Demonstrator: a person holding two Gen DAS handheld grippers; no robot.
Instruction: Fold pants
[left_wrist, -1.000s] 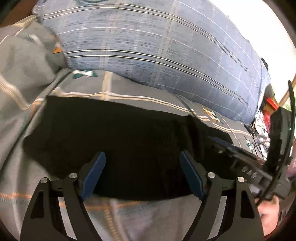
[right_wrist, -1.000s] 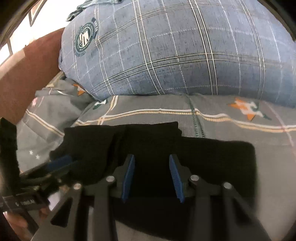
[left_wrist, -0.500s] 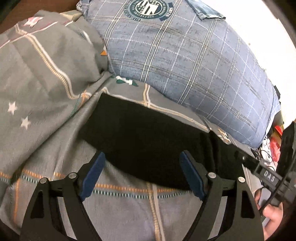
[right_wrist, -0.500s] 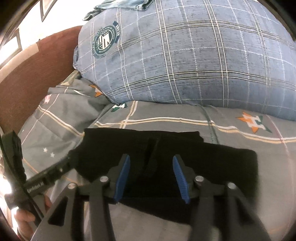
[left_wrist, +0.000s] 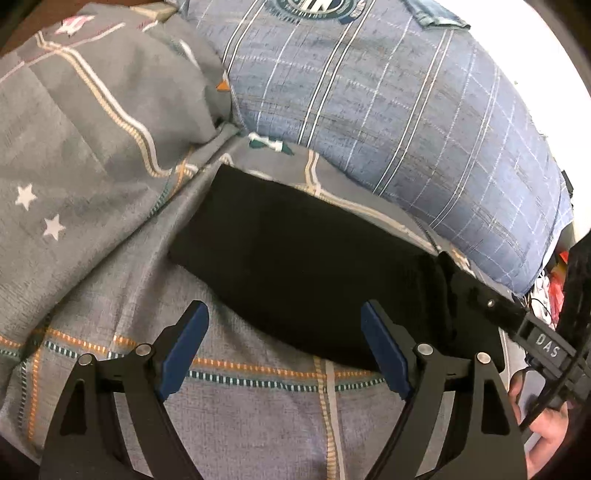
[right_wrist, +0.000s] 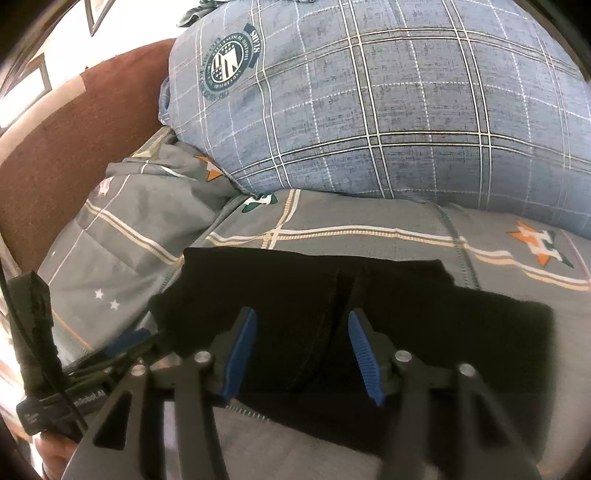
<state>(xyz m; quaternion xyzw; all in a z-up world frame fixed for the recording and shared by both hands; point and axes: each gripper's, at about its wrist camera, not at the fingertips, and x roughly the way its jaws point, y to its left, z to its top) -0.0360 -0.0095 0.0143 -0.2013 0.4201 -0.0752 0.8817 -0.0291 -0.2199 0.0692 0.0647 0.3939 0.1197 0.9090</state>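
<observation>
The black pants (left_wrist: 306, 269) lie folded into a flat rectangle on the grey bedsheet (left_wrist: 258, 417). In the right wrist view the pants (right_wrist: 424, 332) show a layered fold with a seam down the middle. My left gripper (left_wrist: 284, 350) is open and empty, raised above the near edge of the pants. My right gripper (right_wrist: 301, 356) is open and empty, above the middle of the pants. The right gripper's body shows at the right of the left wrist view (left_wrist: 517, 325); the left gripper shows at the lower left of the right wrist view (right_wrist: 122, 347).
A large blue plaid pillow (right_wrist: 388, 103) lies just behind the pants. A bunched grey duvet with stars (left_wrist: 74, 147) is at the left. A brown headboard (right_wrist: 66, 147) stands at the far left. Clutter (left_wrist: 554, 288) sits past the bed's right edge.
Both grippers have lifted up and back from the pants. The right gripper's jaws have opened wider. The pants stay flat on the bed.
</observation>
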